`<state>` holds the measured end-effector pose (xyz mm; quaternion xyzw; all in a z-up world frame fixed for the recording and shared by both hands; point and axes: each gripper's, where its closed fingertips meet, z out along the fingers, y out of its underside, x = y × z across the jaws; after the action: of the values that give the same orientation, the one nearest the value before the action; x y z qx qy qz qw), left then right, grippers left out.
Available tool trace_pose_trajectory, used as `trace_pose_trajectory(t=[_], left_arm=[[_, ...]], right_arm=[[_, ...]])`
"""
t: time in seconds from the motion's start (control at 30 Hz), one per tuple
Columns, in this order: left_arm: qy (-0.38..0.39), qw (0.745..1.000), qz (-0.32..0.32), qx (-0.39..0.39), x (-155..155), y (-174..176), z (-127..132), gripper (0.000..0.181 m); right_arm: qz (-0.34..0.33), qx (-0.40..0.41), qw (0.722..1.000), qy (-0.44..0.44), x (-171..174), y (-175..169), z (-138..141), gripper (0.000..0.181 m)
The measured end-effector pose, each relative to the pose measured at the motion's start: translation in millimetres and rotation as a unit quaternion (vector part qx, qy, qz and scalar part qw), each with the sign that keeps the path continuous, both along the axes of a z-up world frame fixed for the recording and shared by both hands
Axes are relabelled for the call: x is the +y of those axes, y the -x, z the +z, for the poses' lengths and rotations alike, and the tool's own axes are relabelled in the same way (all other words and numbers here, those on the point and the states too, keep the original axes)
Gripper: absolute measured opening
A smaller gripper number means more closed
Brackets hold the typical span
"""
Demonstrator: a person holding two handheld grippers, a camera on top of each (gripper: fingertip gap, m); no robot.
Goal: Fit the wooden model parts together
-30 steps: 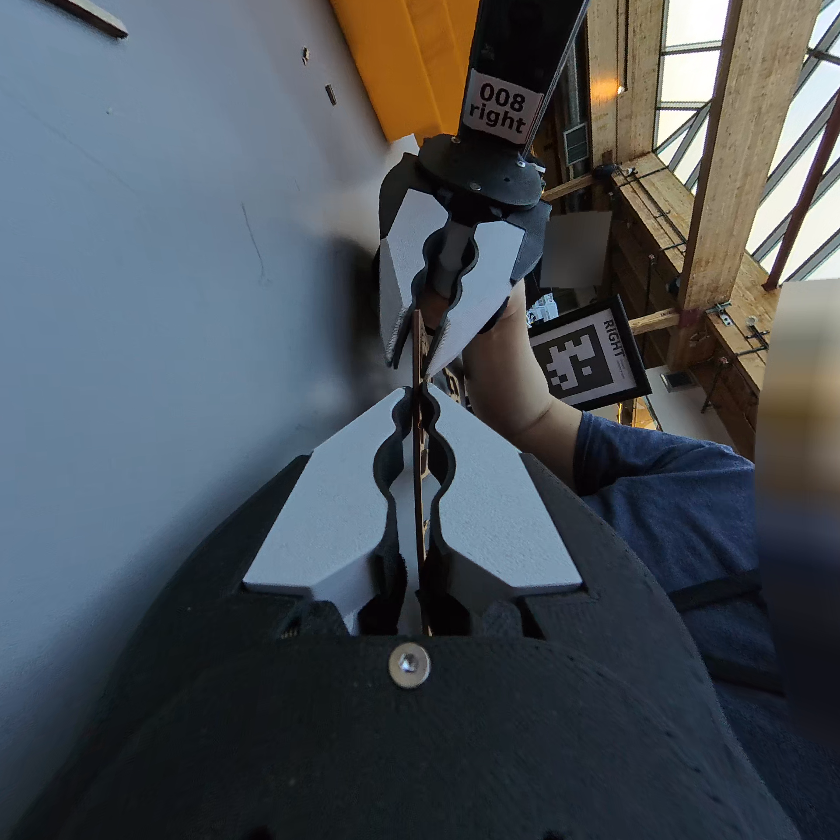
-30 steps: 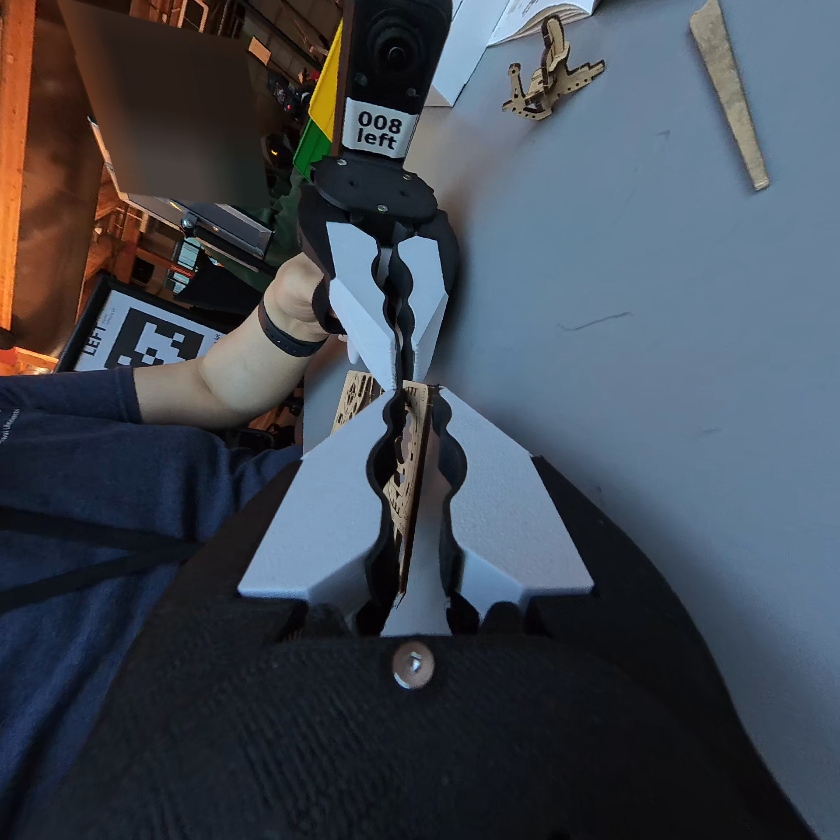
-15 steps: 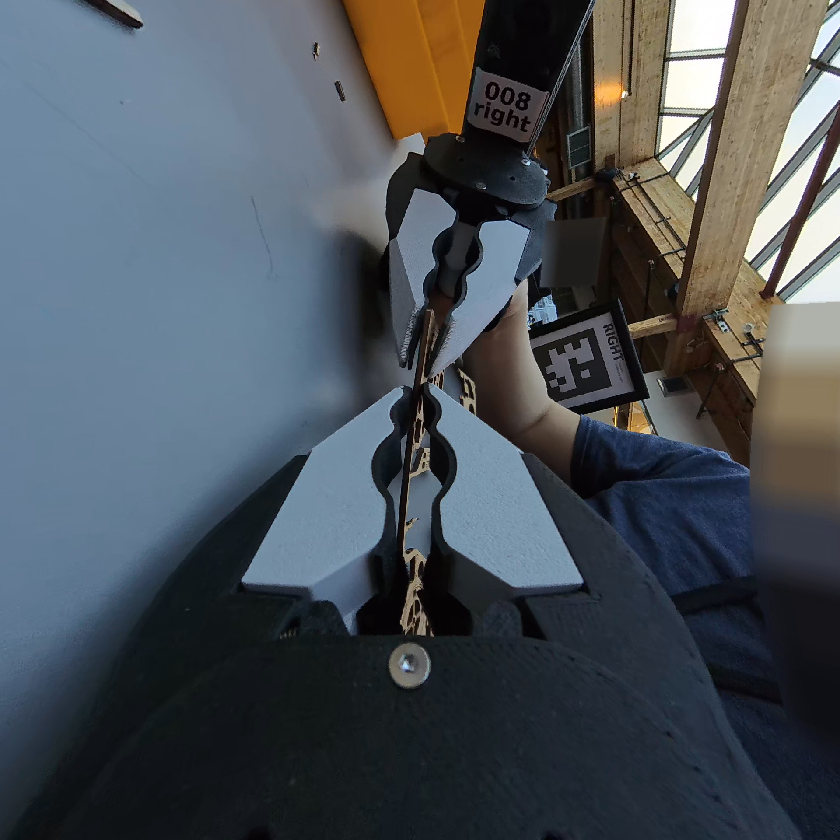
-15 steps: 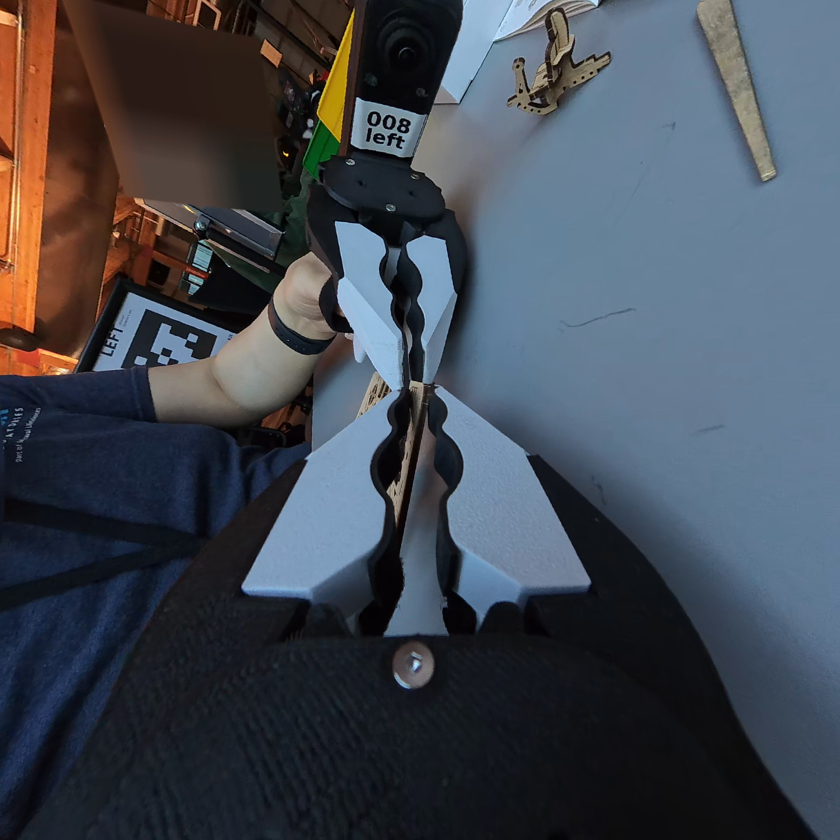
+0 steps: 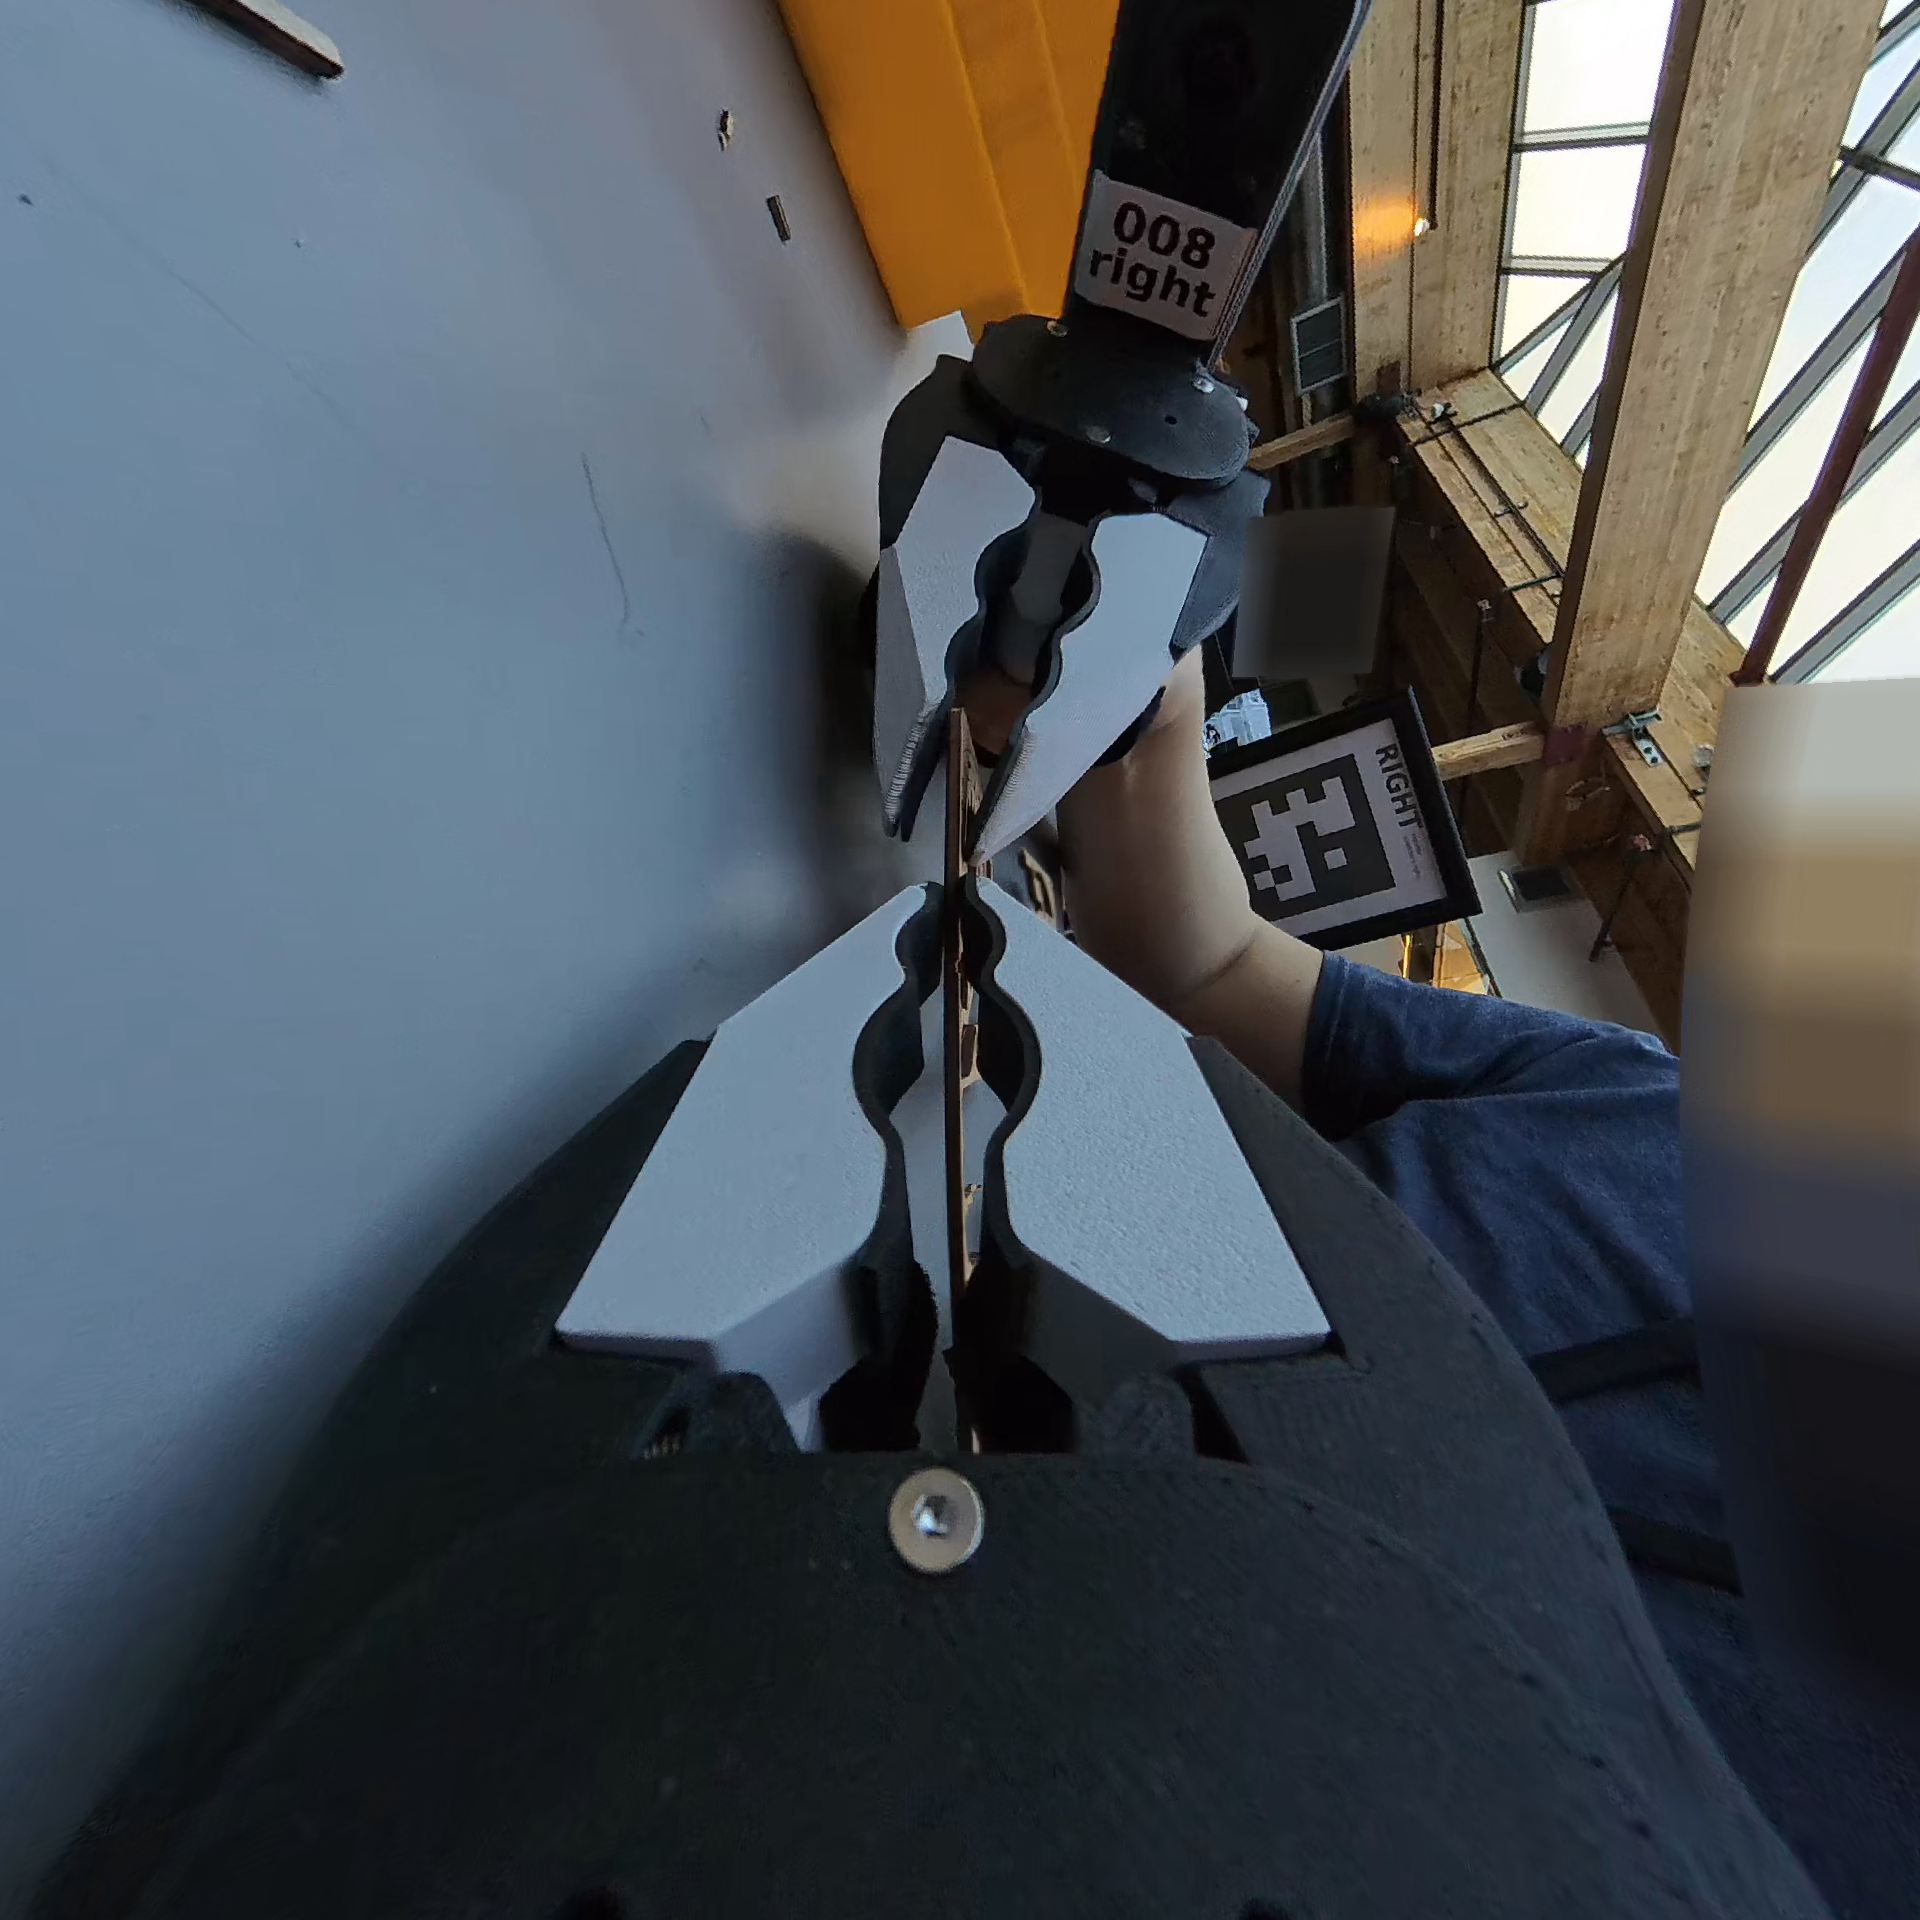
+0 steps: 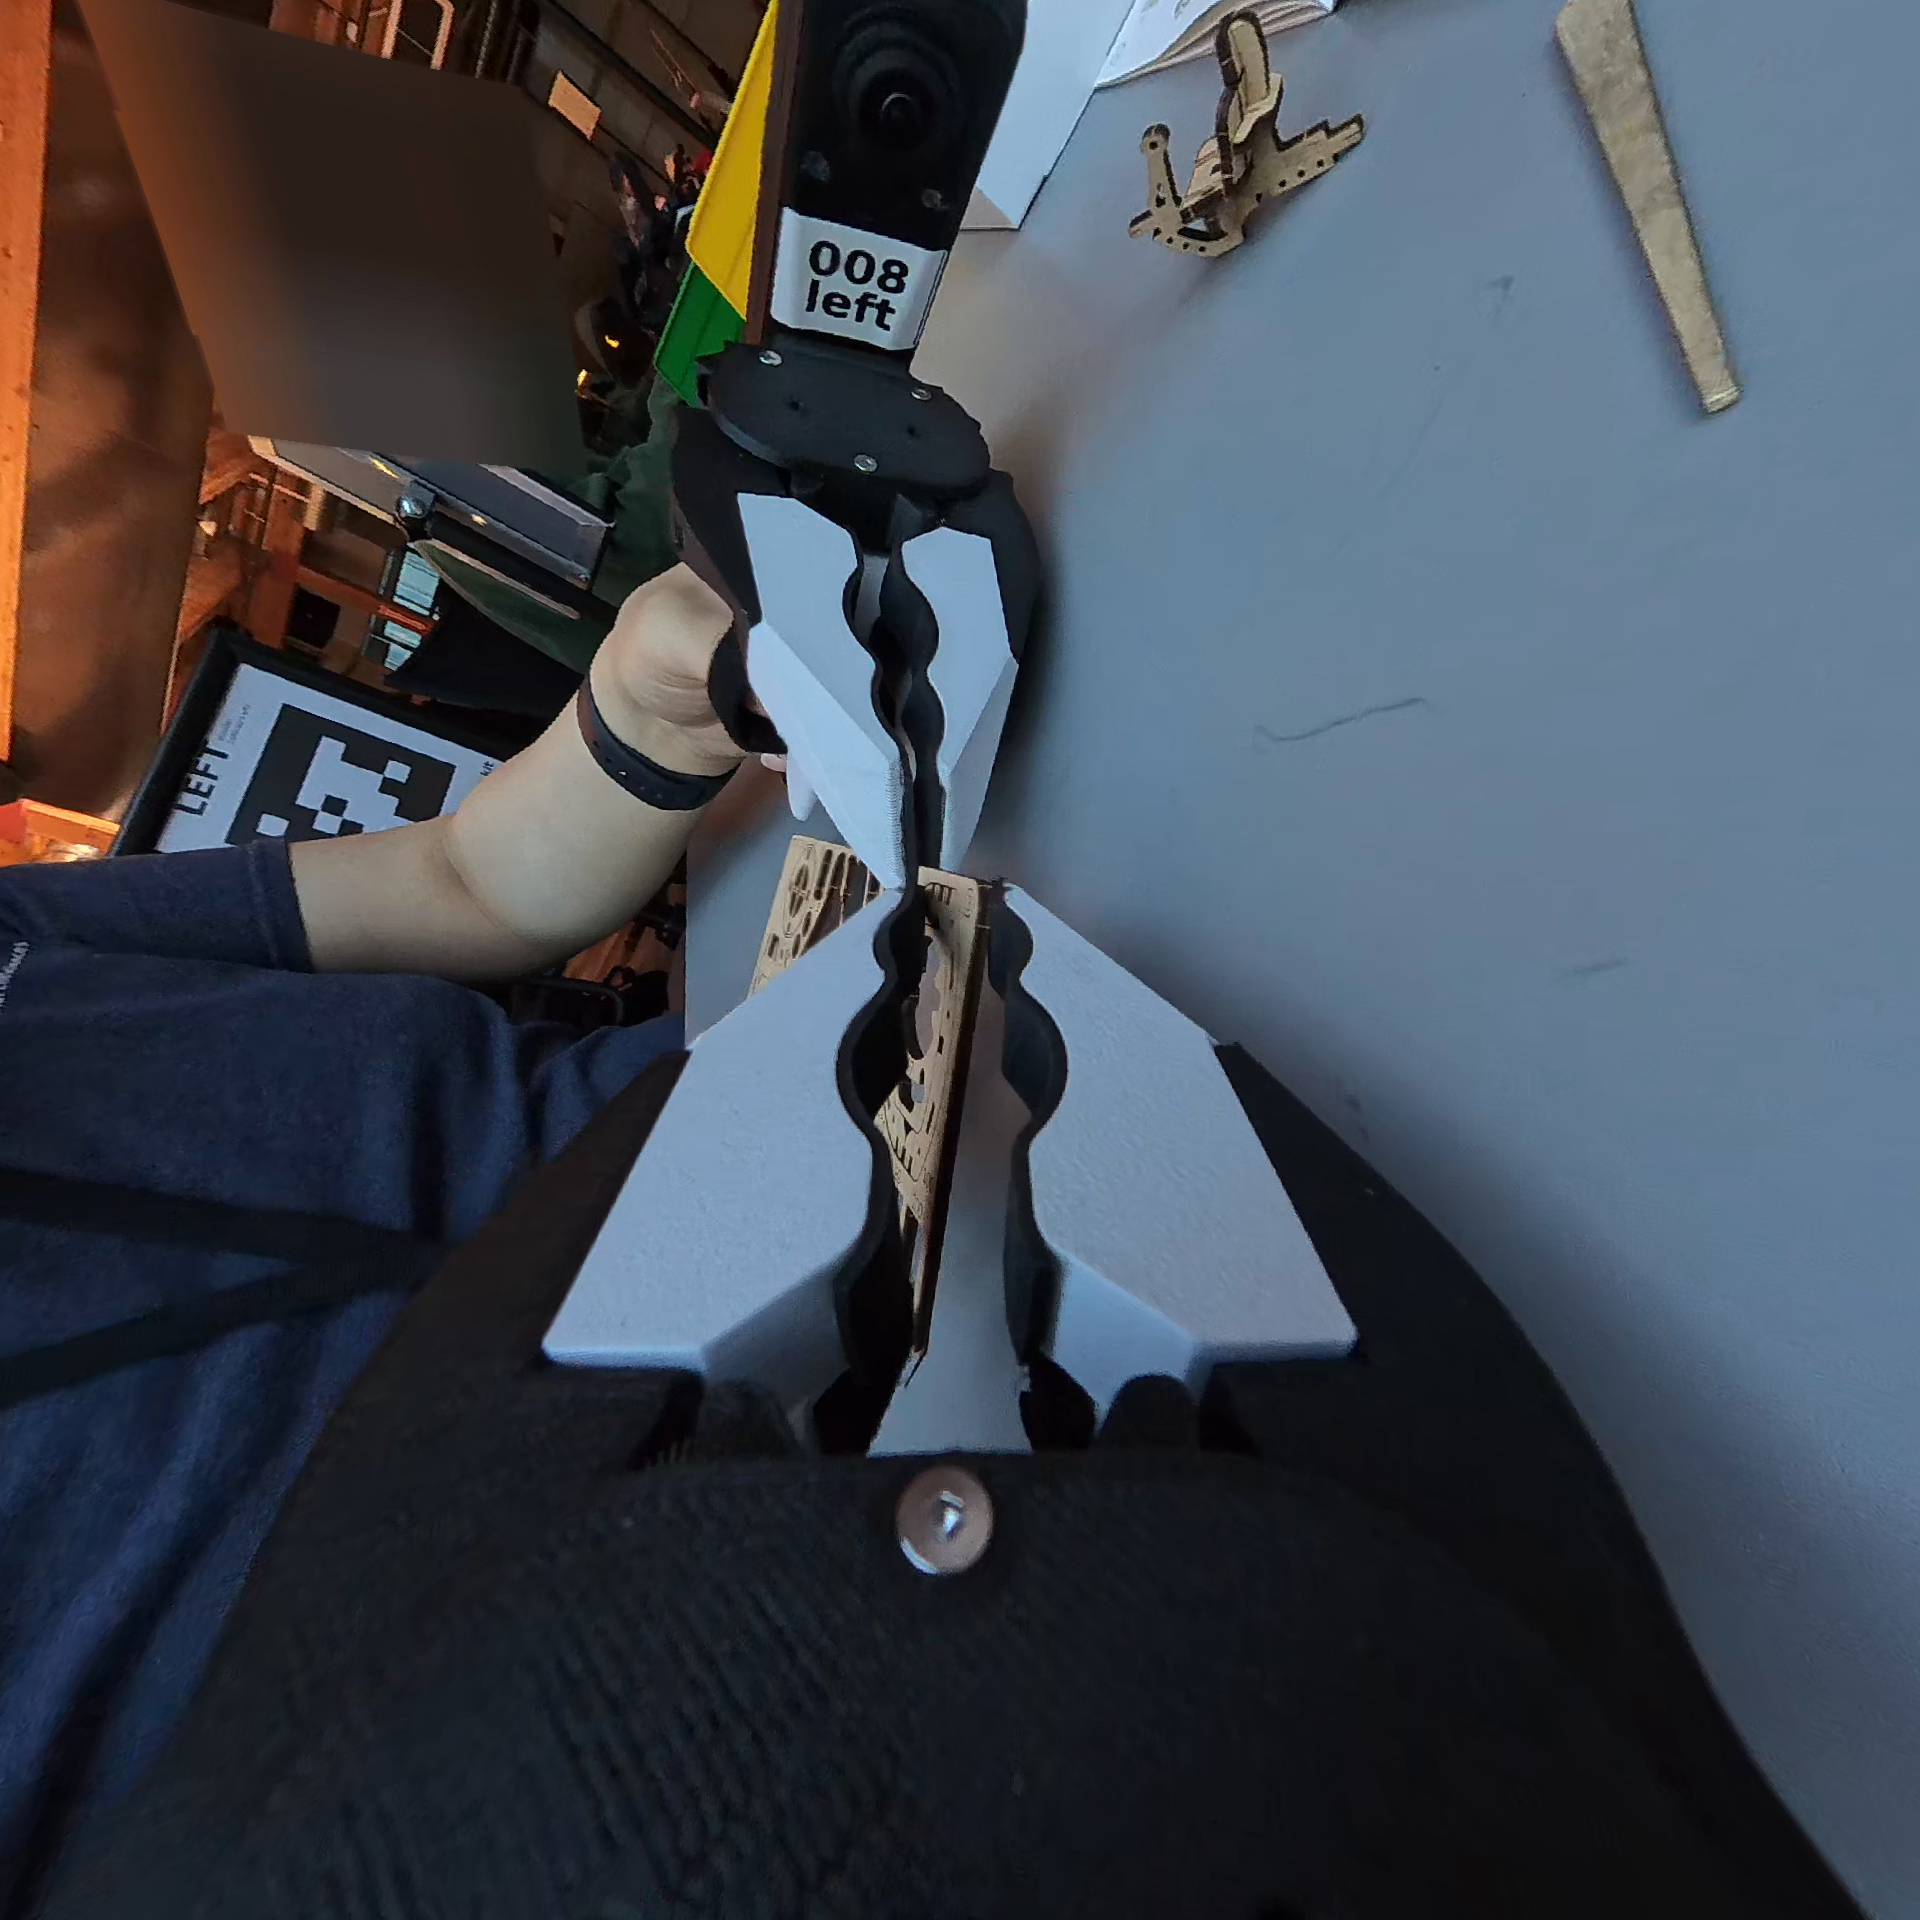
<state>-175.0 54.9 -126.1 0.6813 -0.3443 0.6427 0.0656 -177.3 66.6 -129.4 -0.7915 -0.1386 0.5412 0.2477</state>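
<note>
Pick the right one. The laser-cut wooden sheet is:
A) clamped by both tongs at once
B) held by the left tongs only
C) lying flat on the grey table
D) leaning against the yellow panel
A: the sheet runs between the right tongs and the left tongs, both shut on it.

We are in a workshop or maker space: heavy timber beams (image 5: 1704, 343) and slanted skylights (image 5: 1829, 260) rise overhead, framed marker boards (image 5: 1340, 821) stand nearby, and wooden model parts (image 6: 1236, 145) lie on the grey desk (image 6: 1455, 831).
</note>
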Motion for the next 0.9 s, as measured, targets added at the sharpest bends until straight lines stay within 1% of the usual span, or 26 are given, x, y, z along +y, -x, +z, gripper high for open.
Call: trace_pose_trajectory(t=[0.2,0.57,0.67,0.73,0.8,0.83,0.9], left_arm=[[-0.002,1.0,-0.001,0.008,-0.9,1.4,-2.2,0.0],[-0.012,1.0,0.0,0.004,-1.3,1.9,-1.6,0.0],[-0.013,1.0,0.002,0.006,-0.8,2.1,-2.0,0.0],[0.001,1.0,0.003,-0.012,-0.3,1.0,3.7,0.0],[0.0,1.0,0.004,-0.012,-0.6,-1.2,3.5,0.0],[0.001,1.0,0.007,-0.01,0.7,-1.6,2.9,0.0],[0.009,1.0,0.008,-0.004,1.7,-1.4,1.3,0.0]], right_arm=[[0.0,-0.023,1.0,-0.009,-0.4,0.8,-4.1,0.011],[0.004,-0.02,1.0,-0.012,-1.2,1.4,-3.3,0.011],[-0.001,-0.04,0.999,-0.014,0.0,1.0,-7.4,0.01],[-0.006,-0.015,0.999,-0.03,0.2,0.3,1.2,0.01],[-0.011,-0.004,1.0,-0.022,0.5,-1.9,2.9,0.01],[-0.015,-0.004,1.0,-0.025,1.8,-2.3,3.5,0.013],[-0.025,0.005,0.999,-0.046,3.7,-3.5,9.3,0.041]])
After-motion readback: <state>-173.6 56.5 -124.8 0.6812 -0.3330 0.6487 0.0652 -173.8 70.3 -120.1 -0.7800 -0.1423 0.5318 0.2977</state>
